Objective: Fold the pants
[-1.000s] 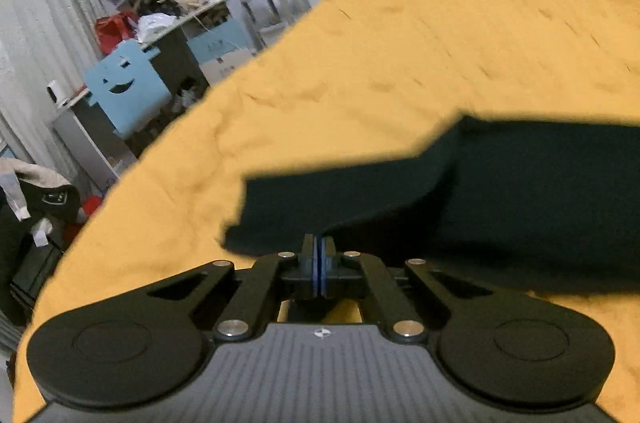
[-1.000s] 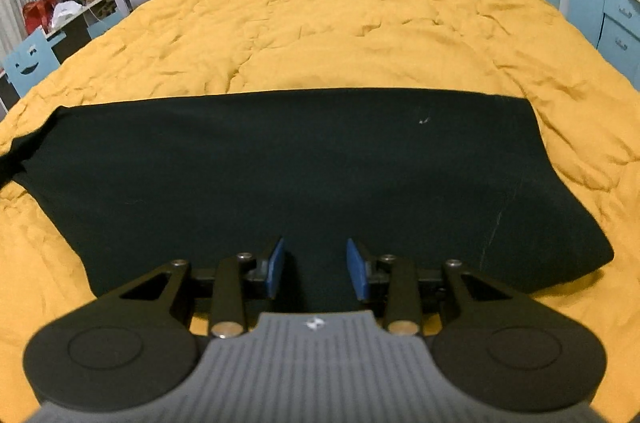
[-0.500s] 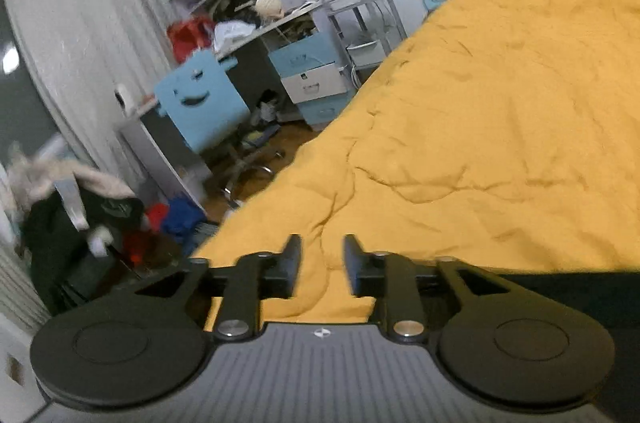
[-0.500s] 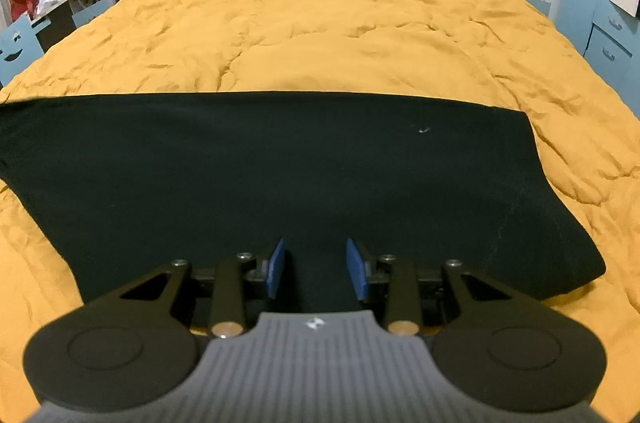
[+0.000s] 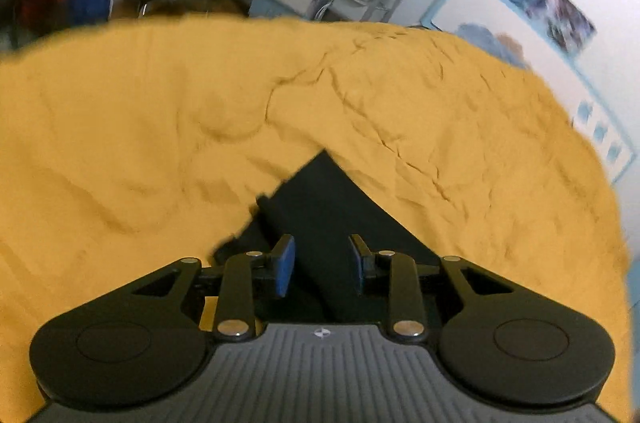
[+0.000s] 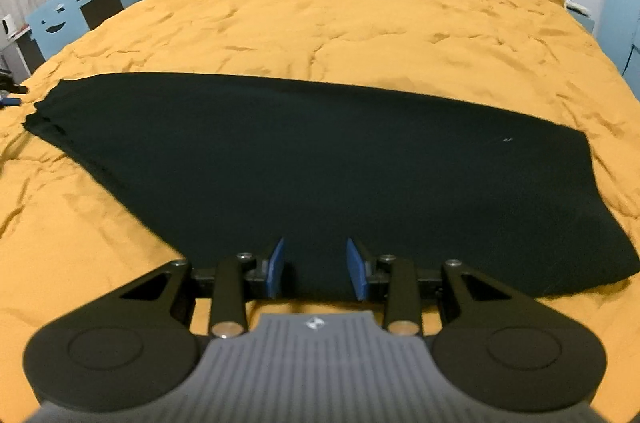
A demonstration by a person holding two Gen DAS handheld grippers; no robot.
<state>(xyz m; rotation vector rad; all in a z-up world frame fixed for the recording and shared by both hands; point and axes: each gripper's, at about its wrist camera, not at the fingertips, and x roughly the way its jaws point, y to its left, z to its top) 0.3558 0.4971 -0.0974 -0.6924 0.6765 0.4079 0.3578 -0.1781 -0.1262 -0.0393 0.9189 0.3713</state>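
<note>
In the left wrist view, the left gripper [image 5: 322, 263] is pointing down at one end of the dark pants [image 5: 320, 207], which are lying on the yellow blanket [image 5: 120, 143]. Its jaws are standing apart, with cloth showing in the gap but nothing pinched. This end of the pants is looking like a corner with two or more layers stacked up. The picture is a bit blurry, so the edges are hard to read.

In the right wrist view, the right gripper [image 6: 316, 269] is hanging over the near edge of the pants [image 6: 320, 163]. Its blue pads [image 6: 276, 267] are apart too, and they are not squeezing the cloth. The pants are lying flat and long across the blanket [image 6: 360, 3], looking already doubled over lengthwise.

It seems one fold is done and both grippers are getting ready for another. Next, each one probably needs to go down and pinch all the layers at an end.
</note>
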